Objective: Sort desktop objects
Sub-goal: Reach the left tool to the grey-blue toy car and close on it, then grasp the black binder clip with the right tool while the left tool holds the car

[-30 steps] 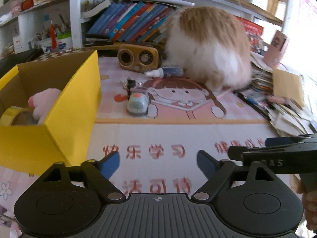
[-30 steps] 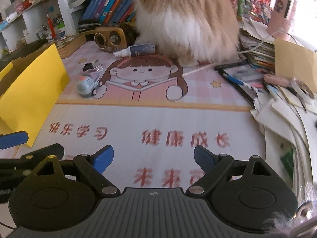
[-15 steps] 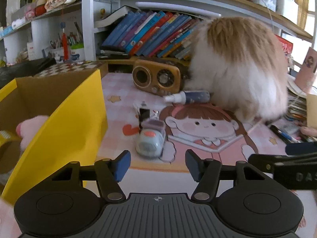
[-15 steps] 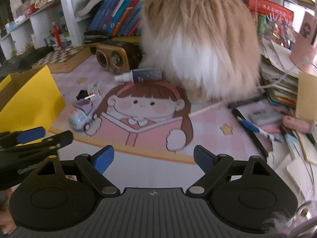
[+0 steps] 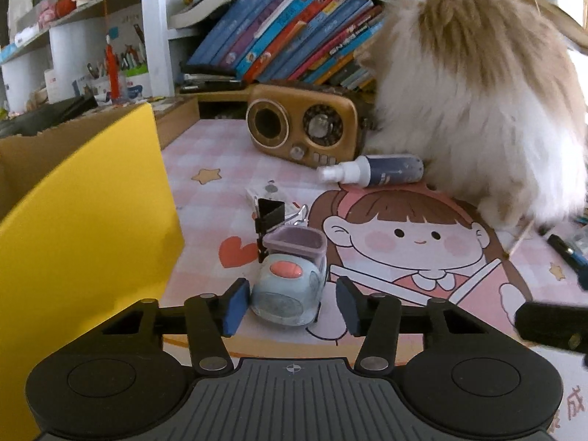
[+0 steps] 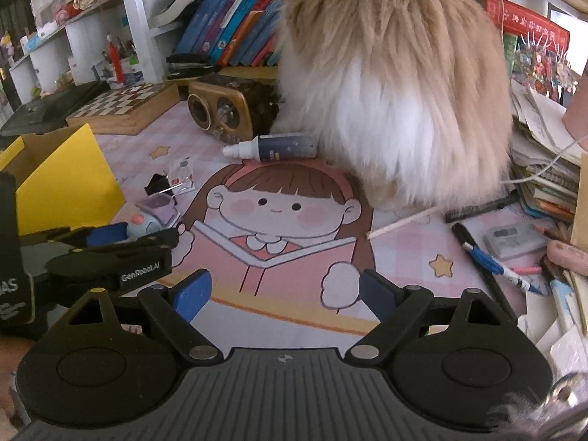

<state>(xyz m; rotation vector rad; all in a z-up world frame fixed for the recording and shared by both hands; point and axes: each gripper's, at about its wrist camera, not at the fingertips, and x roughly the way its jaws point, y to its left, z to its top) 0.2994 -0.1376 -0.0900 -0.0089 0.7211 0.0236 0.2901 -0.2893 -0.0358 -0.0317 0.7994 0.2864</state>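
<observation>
Two grippers: I held one in each hand over the cartoon desk mat (image 5: 422,257).
Left gripper (image 5: 290,305): its jaws were closing around the toy car (image 5: 288,290), which sat between my fingers; the left pad looked to be just touching the car's side, the right pad stood apart from it.
Right gripper (image 6: 284,292): jaws wide apart, nothing between them, only bare mat ahead.
Toy car: on the mat, nose toward me, binder clip (image 5: 270,217) just beyond it.
Yellow box (image 5: 84,228): left of my left fingers, the likely drop place.
Doing it well: I judged the pads should meet the car's flat sides evenly, low on the body, and lift straight before swinging left.
Risk: rounded shell could slip out forward.
</observation>
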